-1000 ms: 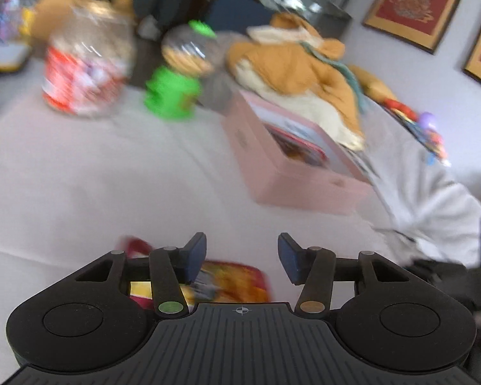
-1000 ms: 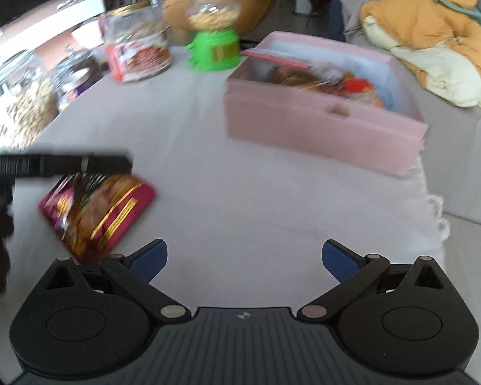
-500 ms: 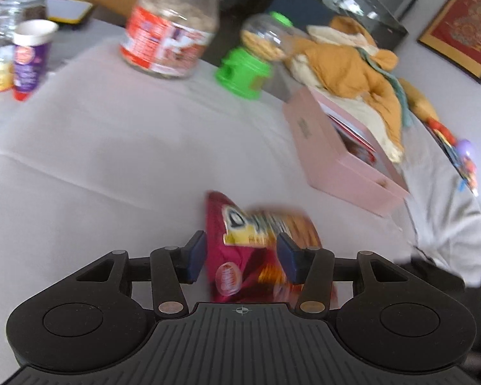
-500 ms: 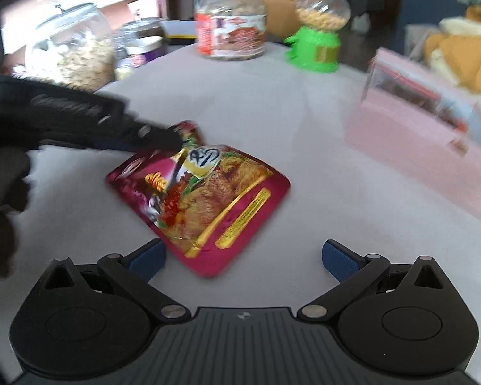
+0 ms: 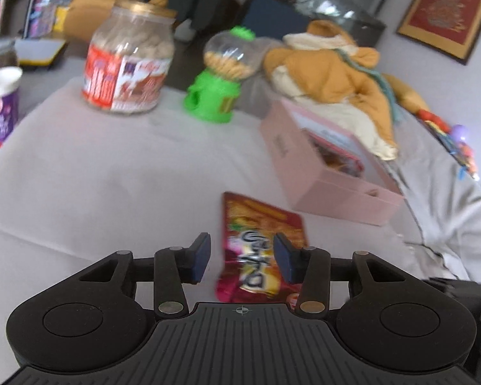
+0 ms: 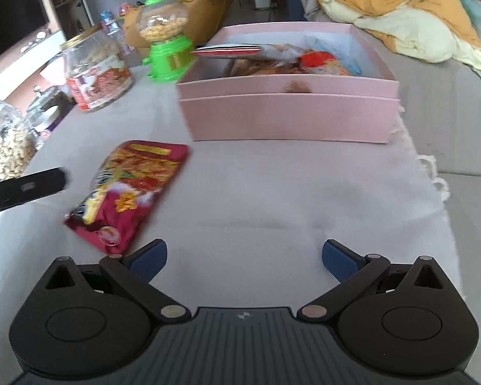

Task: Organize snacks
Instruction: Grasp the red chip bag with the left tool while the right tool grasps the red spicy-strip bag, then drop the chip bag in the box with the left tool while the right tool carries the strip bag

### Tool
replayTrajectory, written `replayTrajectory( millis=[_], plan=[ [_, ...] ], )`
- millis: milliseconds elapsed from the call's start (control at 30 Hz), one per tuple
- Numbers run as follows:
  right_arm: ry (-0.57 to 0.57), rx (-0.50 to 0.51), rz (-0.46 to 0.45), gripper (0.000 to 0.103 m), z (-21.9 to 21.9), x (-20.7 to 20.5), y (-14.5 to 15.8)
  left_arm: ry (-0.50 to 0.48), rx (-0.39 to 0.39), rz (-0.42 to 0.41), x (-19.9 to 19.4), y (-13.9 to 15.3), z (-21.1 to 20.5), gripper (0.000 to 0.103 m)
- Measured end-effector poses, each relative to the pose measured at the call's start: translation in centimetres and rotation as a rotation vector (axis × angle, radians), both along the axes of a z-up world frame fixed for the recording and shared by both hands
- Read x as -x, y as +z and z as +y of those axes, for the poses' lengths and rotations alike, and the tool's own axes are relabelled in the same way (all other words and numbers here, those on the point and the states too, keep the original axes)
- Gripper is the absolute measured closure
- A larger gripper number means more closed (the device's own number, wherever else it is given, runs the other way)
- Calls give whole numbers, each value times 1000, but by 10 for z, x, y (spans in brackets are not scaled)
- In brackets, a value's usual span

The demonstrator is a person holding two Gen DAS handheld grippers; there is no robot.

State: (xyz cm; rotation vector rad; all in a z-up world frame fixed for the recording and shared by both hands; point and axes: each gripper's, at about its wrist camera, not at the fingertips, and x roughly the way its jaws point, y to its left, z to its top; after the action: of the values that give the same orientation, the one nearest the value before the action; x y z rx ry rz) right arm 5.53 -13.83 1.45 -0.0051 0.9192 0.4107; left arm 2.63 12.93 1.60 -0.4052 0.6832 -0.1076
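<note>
Snack bag [image 5: 259, 250] lies flat on bench [image 5: 96, 176] near pink box [image 6: 288, 115]. Left claw [image 5: 242, 258] has been narrowing, pads astride, not pressing; right claw [image 6: 243, 258] wide apart. Light, crinkly, slippery (pinch near edge seam).

Orange-cream plush toy [image 5: 333, 73] on grey sofa [image 6: 439, 96]; framed picture [image 5: 445, 9] on wall.

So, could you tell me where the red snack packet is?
The red snack packet lies flat on the white tablecloth, left of centre, before the pink box.
</note>
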Motion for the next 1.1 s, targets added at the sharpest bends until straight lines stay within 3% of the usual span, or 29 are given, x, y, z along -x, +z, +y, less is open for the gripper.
replayTrajectory(
  millis=[200, 300, 533, 633, 733, 900, 1100],
  plan=[
    [139, 8, -36, 0, 53, 7, -5, -55, 45, 50, -24, -12, -12, 54],
    [192, 19, -64, 0, 73, 5, -6, -99, 85, 79, -30, -11, -14, 58],
    [146, -65, -43, 4, 60, -14, -4, -156, 90, 83, -28, -12, -35, 63],
    [137, -43, -37, 4, 59, -18, -3, -177, 100, 83, -27, -9, -39, 63],
    [124, 41, -75, 0, 63, -13, -4, -154, 31, 48, -19, -1, -44, 63],
    [38, 30, -53, 0, 63, -15, -7, -52, -119, -31, -2, 13, -37, 63],
    [-63, 138, -100, 0, 94, -18, -14, 14, -115, -30, 6, 11, -20, 63]
  ],
)
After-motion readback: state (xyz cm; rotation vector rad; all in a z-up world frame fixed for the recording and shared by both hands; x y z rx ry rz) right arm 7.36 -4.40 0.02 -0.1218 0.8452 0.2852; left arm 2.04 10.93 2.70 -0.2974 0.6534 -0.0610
